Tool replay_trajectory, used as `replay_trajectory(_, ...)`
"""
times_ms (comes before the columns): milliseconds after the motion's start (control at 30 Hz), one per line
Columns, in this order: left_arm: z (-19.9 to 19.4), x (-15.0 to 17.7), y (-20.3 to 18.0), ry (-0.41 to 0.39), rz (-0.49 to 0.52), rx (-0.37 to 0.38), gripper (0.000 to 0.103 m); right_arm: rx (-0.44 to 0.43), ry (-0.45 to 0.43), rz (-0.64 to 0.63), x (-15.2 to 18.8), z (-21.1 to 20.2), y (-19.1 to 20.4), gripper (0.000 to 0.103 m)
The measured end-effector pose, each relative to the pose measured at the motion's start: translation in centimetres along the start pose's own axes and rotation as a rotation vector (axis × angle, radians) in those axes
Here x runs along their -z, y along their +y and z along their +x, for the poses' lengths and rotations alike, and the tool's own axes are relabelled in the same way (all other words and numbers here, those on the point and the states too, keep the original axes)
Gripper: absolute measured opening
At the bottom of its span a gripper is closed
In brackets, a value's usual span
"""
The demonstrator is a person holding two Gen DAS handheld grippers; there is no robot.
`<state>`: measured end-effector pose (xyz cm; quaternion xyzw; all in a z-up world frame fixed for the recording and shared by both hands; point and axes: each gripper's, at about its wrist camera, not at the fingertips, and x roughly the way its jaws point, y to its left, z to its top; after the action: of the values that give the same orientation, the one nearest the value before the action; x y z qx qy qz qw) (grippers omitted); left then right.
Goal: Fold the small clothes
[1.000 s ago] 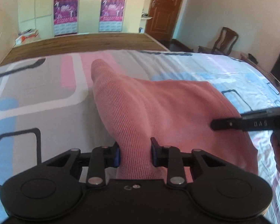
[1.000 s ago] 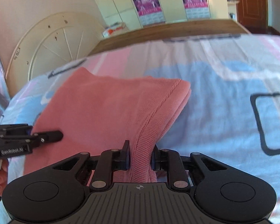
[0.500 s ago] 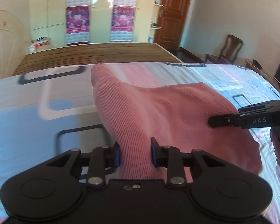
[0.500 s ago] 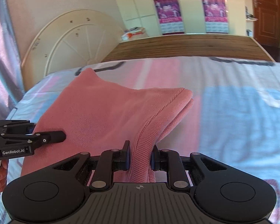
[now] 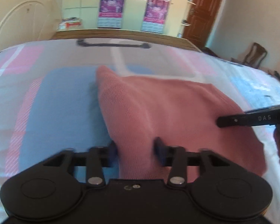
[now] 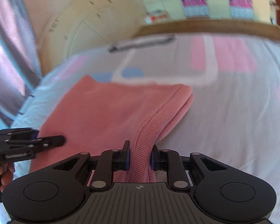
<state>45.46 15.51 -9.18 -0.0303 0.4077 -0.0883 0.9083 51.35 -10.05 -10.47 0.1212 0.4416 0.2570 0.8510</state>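
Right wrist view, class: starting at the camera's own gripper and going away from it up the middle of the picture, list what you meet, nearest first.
right gripper shut on the hem → pink knitted garment → patterned bedsheet → wooden bed edge → cupboard with purple posters

Two wrist fisheyes, angled down, close over the bed [image 5: 46, 100], sharing the pink garment [image 5: 173, 108]
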Motion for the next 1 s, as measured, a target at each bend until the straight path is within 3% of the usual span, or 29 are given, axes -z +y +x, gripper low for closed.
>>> replay_trajectory(33, 0.0, 0.4, 0.5, -0.016, 0.0, -0.002, 0.06, 0.007, 0.015, 0.025, 0.3, 0.8, -0.6, 0.02)
replay_trajectory(100, 0.3, 0.6, 0.8, -0.02, -0.019, 0.034, 0.051, -0.028, 0.01, 0.095, 0.9, 1.5, -2.2, 0.019)
replay_trajectory(167, 0.5, 0.6, 0.8, -0.027, -0.017, 0.04, 0.049, -0.055, 0.0, 0.148, 1.2, 1.6, -3.2, 0.019)
replay_trajectory(400, 0.2, 0.6, 2.0, -0.013, -0.035, 0.094, 0.051, -0.022, 0.003, 0.114, 0.7, 2.0, -2.4, 0.02)
replay_trajectory(500, -2.2, -0.5, 2.2, -0.102, -0.008, 0.041, 0.056, 0.029, -0.022, 0.043, 0.2, -0.2, -1.4, 0.034)
replay_trajectory(567, -2.8, -2.0, 2.4, -0.133, -0.006, 0.078, 0.04, 0.096, -0.11, -0.029, -0.5, -1.8, -0.5, 0.035)
replay_trajectory(600, -2.6, -2.6, 2.2, -0.136, 0.003, 0.093, 0.038, 0.106, -0.132, -0.047, -1.2, -2.0, -0.3, 0.035)
replay_trajectory(700, 0.0, -4.6, 1.1, -0.081, 0.069, 0.084, 0.032, 0.112, -0.127, -0.076, -3.2, -0.5, 0.4, 0.035)
replay_trajectory(800, 2.6, -4.9, 0.4, -0.006, 0.104, 0.067, 0.03, 0.157, -0.034, -0.124, -4.3, 3.1, 0.8, 0.035)
replay_trajectory(867, 3.1, -4.8, 0.2, 0.006, 0.114, 0.061, 0.03, 0.202, 0.021, -0.145, -4.3, 5.0, 0.2, 0.035)
replay_trajectory(1000, 3.2, -4.0, 0.0, -0.003, 0.116, 0.053, 0.03, 0.189, 0.005, -0.146, -3.9, 4.8, -0.5, 0.035)
